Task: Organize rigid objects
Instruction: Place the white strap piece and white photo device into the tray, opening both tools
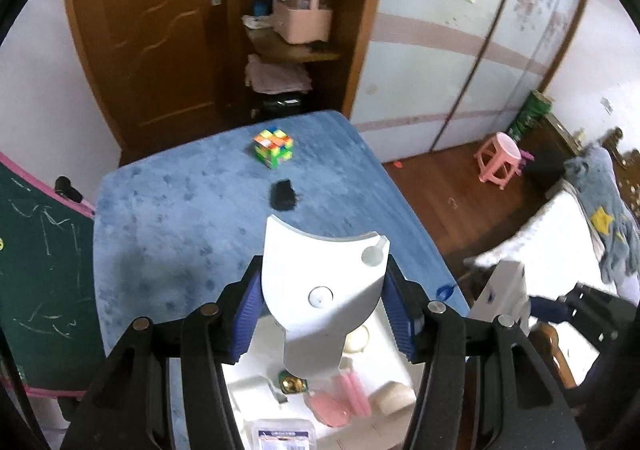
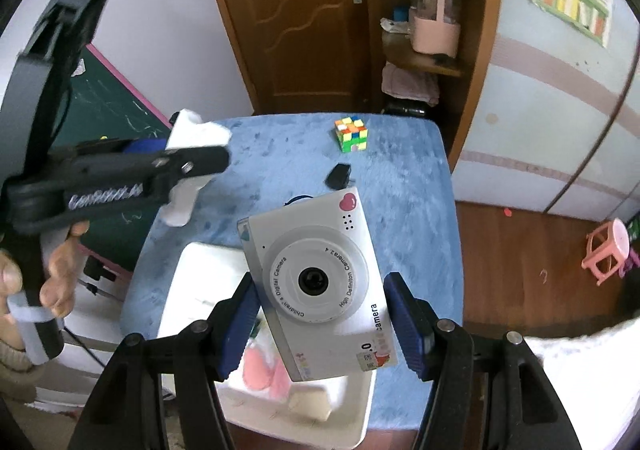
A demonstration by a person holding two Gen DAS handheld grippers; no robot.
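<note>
My left gripper (image 1: 322,310) is shut on a flat white plastic piece (image 1: 324,278) with a curved top edge, its blue pads pressing on both sides. It hangs above a white tray (image 1: 248,378) holding several small items, some of them pink. My right gripper (image 2: 322,314) is shut on a white children's digital camera (image 2: 316,278), tilted, lens facing the view, above the same tray (image 2: 192,282). A colourful puzzle cube (image 1: 273,148) (image 2: 352,135) and a small black object (image 1: 283,195) (image 2: 339,175) lie farther back on the blue-covered table (image 1: 172,218).
The left gripper with its white piece (image 2: 192,162) and a hand (image 2: 60,270) fill the left of the right wrist view. A green chalkboard (image 1: 36,250) stands left of the table. Behind are a wooden door (image 1: 152,30) and shelves (image 1: 296,50). A pink stool (image 1: 500,158) stands on the floor at right.
</note>
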